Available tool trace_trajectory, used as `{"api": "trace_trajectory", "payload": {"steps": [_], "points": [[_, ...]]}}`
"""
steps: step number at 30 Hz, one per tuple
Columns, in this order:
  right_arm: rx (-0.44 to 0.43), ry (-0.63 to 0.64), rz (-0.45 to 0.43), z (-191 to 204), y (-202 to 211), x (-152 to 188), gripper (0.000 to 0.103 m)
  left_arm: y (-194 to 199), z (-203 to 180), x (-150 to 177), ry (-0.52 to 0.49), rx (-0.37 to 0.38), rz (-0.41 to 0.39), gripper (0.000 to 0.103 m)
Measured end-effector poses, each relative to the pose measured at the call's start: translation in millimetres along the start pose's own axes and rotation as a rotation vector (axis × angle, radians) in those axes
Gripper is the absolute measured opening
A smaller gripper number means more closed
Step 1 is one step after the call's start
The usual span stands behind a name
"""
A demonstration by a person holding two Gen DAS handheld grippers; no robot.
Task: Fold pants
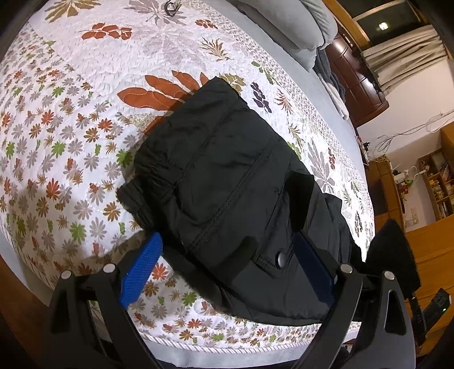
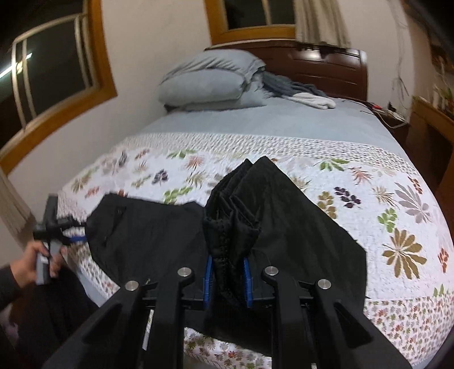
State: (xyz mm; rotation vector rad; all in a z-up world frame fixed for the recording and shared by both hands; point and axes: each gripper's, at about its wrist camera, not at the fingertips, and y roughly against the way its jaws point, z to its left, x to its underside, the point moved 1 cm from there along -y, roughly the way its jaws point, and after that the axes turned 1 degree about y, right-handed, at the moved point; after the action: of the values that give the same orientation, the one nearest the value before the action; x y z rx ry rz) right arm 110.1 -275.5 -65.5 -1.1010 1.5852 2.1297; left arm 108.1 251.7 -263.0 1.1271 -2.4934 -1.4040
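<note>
Black pants [image 1: 227, 181] lie folded on the floral quilt [image 1: 85, 113] near the bed's front edge. My left gripper [image 1: 227, 255] is open, its blue fingers [image 1: 142, 272] wide apart on either side of the pants' end with the snap button. In the right wrist view the pants [image 2: 298, 227] spread across the quilt. My right gripper [image 2: 227, 269] is shut on a bunched fold of the pants and lifts it a little. The left gripper [image 2: 71, 235] shows there at the pants' left end, held by a hand.
A grey sheet [image 2: 269, 122] covers the head of the bed, with folded grey bedding [image 2: 210, 82] and loose clothes [image 2: 300, 93] by the dark headboard. A wall with windows runs along the left. Wooden furniture [image 2: 431, 133] and cables stand right. A small dark object [image 1: 170, 7] lies far on the quilt.
</note>
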Motion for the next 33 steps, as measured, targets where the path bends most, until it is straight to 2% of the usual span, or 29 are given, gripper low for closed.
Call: {"api": "trace_trajectory", "payload": {"steps": [7, 21, 27, 30, 32, 33], "points": [[0.011, 0.1, 0.065, 32, -29, 17, 0.017, -2, 7, 2, 0.023, 0.011, 0.02, 0.093], [0.114, 0.313, 0.206, 84, -92, 66, 0.017, -4, 10, 4, 0.031, 0.036, 0.032, 0.093], [0.151, 0.349, 0.253, 94, -110, 80, 0.019, -6, 12, 4, 0.035, 0.045, 0.039, 0.094], [0.13, 0.332, 0.263, 93, -111, 83, 0.026, -6, 12, 4, 0.035, 0.045, 0.04, 0.094], [0.084, 0.317, 0.267, 96, -108, 83, 0.044, -7, 11, 3, 0.036, 0.043, 0.041, 0.094], [0.065, 0.316, 0.267, 98, -105, 83, 0.046, -6, 11, 4, 0.036, 0.043, 0.041, 0.094]]}}
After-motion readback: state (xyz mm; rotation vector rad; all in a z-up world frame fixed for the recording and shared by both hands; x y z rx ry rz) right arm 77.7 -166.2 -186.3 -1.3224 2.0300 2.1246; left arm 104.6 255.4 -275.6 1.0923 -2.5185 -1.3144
